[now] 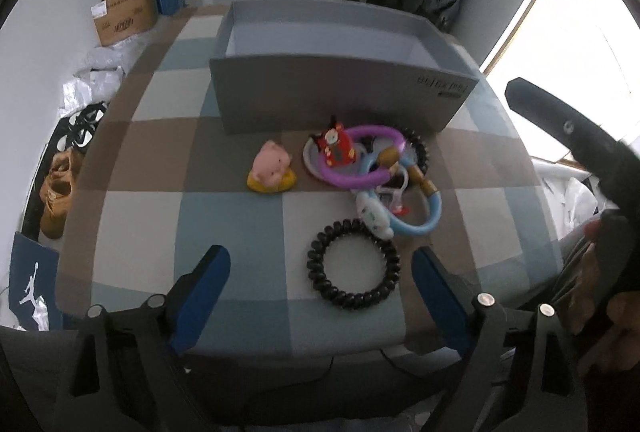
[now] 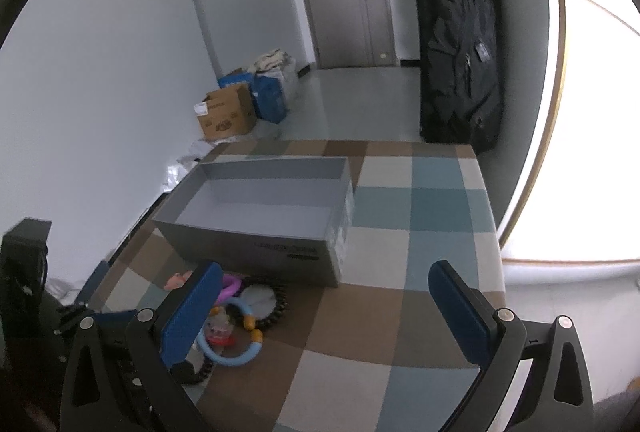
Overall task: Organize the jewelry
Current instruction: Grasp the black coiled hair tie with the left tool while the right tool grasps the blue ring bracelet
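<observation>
Nearest in left wrist view: left hand-held gripper, blue-padded fingers spread wide, nothing btwn them, hovering at near edge of checkered blue/brown/cream cloth-covered surface. Just ahead, slightly right of centre line: black spiral coil hair tie, lying flat, not gripped.

Beyond that, cluttered pile, all touching or overlapping: white plush-looking charm w/ small print, light blue plastic ring w/ gold beads, purple plastic ring, red cartoon-figure trinket on a pale round disc, second black spiral coil hair tie partly hidden behind. Left of pile, apart from it: pink pig figure on yellow base.

Right hand-held gripper also wide apart, holding nothing, off to right of the pile, over bare cloth.

Farthest: open grey cardboard box, just behind pile; interior looks bare in both views.

Judged progress: basically at start. Nothing in box, every item out on surface, neither gripper loaded. All pieces left to move, likely into box. Near coil tie looks like easiest first pick for left; tangled rings prob need separating.
</observation>
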Action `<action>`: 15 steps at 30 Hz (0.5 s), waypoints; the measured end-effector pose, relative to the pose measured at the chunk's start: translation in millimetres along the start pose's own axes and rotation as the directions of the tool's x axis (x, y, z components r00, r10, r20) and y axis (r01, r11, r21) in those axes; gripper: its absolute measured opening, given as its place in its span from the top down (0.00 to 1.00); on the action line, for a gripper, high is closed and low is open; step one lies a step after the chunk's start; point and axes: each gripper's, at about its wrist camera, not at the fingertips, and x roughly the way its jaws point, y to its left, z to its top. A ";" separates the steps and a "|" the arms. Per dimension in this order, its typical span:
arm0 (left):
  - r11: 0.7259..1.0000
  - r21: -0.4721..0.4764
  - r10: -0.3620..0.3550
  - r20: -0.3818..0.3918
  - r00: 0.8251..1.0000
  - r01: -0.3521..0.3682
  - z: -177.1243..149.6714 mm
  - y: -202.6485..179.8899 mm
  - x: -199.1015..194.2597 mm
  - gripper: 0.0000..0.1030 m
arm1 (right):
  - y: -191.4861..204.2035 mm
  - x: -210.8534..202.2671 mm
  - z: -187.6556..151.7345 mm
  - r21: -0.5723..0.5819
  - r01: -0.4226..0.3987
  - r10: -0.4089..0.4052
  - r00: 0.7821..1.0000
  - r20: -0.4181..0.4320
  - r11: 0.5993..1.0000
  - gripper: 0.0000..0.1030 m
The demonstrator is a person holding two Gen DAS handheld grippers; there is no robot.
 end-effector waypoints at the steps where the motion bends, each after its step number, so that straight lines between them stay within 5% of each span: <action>1: 1.000 0.006 0.000 -0.002 1.000 0.000 0.3 -1.1 -1.0 0.14 | -1.5 0.5 0.2 0.007 -0.004 0.004 1.000 -0.003 1.000 0.00; 7: 0.995 0.096 0.030 0.006 1.000 -0.030 -5.2 -19.7 0.8 0.15 | -5.1 0.9 0.5 0.019 -0.003 0.003 1.000 -0.010 1.000 0.00; 15: 0.989 0.133 0.060 -0.003 0.998 -0.059 -10.5 -26.8 -2.4 0.56 | -9.4 1.5 -0.2 0.035 -0.006 0.007 1.000 -0.025 0.999 0.00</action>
